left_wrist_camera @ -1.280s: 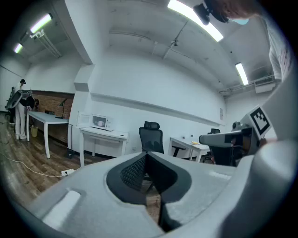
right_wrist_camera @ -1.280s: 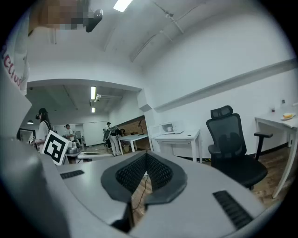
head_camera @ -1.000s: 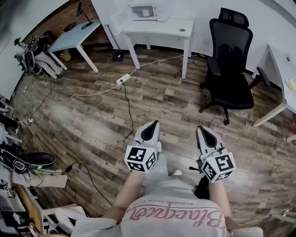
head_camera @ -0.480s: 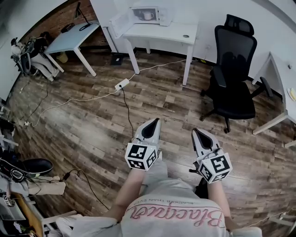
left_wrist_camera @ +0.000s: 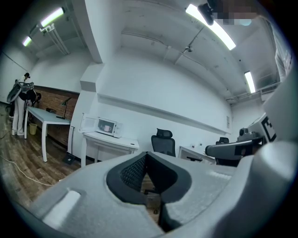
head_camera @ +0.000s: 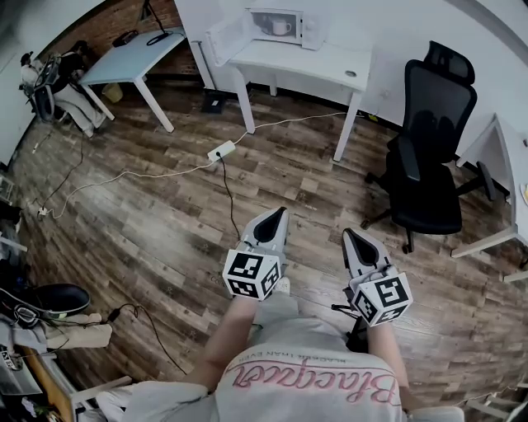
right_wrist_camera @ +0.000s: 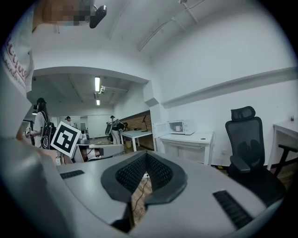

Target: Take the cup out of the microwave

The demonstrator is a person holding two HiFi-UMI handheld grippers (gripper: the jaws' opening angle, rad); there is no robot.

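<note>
The white microwave (head_camera: 285, 25) stands with its door swung open on a white table (head_camera: 330, 66) by the far wall. A pale cup (head_camera: 280, 27) sits inside it. The microwave (left_wrist_camera: 106, 126) and cup (left_wrist_camera: 107, 128) show small in the left gripper view, and microwave (right_wrist_camera: 181, 126) and cup (right_wrist_camera: 178, 128) likewise in the right gripper view. My left gripper (head_camera: 272, 221) and right gripper (head_camera: 355, 239) are held level over the wooden floor, far short of the table. Both are shut and hold nothing, as with left gripper (left_wrist_camera: 146, 155) and right gripper (right_wrist_camera: 146, 155).
A black office chair (head_camera: 429, 157) stands right of the white table. A power strip (head_camera: 220, 150) and its cables trail across the floor ahead. A light blue table (head_camera: 132, 62) is at the far left, another desk (head_camera: 503, 157) at the right. Clutter lines the left edge.
The person has walked toward the microwave table, which now sits larger and nearer in the head view. Both grippers travelled along, still shut and side by side.
</note>
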